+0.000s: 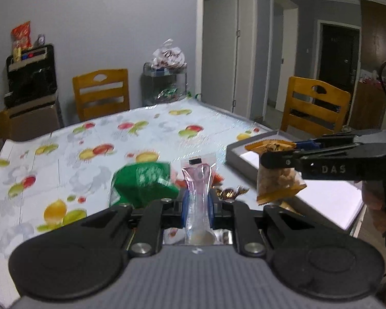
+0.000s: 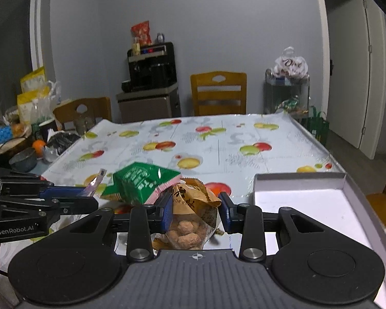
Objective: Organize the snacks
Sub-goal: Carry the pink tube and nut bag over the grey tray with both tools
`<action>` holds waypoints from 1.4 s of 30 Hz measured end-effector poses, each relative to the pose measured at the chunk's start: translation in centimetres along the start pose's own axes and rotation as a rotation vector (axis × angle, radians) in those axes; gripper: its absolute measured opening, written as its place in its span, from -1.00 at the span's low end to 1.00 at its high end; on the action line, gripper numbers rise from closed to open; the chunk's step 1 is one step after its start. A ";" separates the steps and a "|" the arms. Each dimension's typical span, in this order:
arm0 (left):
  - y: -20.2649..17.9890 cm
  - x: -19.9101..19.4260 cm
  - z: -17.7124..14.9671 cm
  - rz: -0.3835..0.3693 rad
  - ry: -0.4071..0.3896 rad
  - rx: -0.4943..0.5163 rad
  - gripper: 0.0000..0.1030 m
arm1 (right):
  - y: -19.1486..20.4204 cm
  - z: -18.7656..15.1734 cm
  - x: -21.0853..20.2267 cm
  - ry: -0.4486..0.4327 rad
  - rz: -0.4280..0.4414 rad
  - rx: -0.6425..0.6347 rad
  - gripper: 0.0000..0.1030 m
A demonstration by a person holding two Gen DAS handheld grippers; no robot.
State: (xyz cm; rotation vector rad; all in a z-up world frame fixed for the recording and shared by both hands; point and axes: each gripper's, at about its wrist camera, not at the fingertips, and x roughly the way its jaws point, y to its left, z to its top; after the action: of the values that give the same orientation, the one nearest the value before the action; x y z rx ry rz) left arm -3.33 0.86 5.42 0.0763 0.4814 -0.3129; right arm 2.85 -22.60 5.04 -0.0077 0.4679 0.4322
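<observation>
My left gripper point(image 1: 197, 206) is shut on a clear pink jelly pouch point(image 1: 198, 188), held upright above the table; the pouch tip also shows in the right wrist view point(image 2: 95, 184). My right gripper point(image 2: 196, 212) is shut on an orange-and-clear bag of brown snack pieces point(image 2: 190, 219), which hangs from its fingers in the left wrist view point(image 1: 278, 177). A green snack packet point(image 1: 144, 182) lies on the table just ahead of both grippers, also in the right wrist view point(image 2: 139, 182). A gold-wrapped candy point(image 1: 230, 192) lies beside it. A grey shallow box point(image 2: 301, 180) sits at the right.
The table wears a fruit-print cloth point(image 2: 218, 141). Wooden chairs point(image 1: 101, 92) point(image 1: 314, 105) stand around it. A black appliance point(image 2: 151, 67) on a cabinet and a rack with bagged goods point(image 2: 287, 90) stand by the far wall. Clutter point(image 2: 25, 128) fills a side table at left.
</observation>
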 end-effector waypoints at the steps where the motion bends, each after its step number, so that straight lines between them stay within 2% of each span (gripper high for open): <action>1: -0.3 0.0 0.5 -0.004 -0.006 0.011 -0.78 | -0.2 0.1 -0.2 -0.008 -0.003 0.002 -0.27; 9: -2.8 1.2 4.4 -0.055 -0.028 0.062 -0.78 | -2.9 0.6 -1.5 -0.052 -0.054 0.038 -0.27; 17: -6.5 5.8 7.9 -0.107 -0.014 0.108 -0.78 | -7.8 0.0 -2.1 -0.071 -0.149 0.100 -0.27; 28: -13.4 16.7 12.4 -0.169 0.031 0.201 -0.78 | -14.8 -1.6 -0.1 -0.022 -0.266 0.179 -0.27; 33: -16.3 21.8 13.0 -0.209 0.082 0.223 -0.78 | -16.4 -2.4 1.6 0.034 -0.265 0.188 -0.27; 42: -20.0 29.4 12.1 -0.226 0.182 0.250 -0.77 | -17.6 -2.6 3.4 0.113 -0.247 0.192 -0.27</action>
State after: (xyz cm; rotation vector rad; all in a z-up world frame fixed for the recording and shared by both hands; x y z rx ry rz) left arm 20.44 -28.10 2.41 0.2967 0.6311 -0.5909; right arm 11.51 -37.50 -0.37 0.0953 0.6105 0.1436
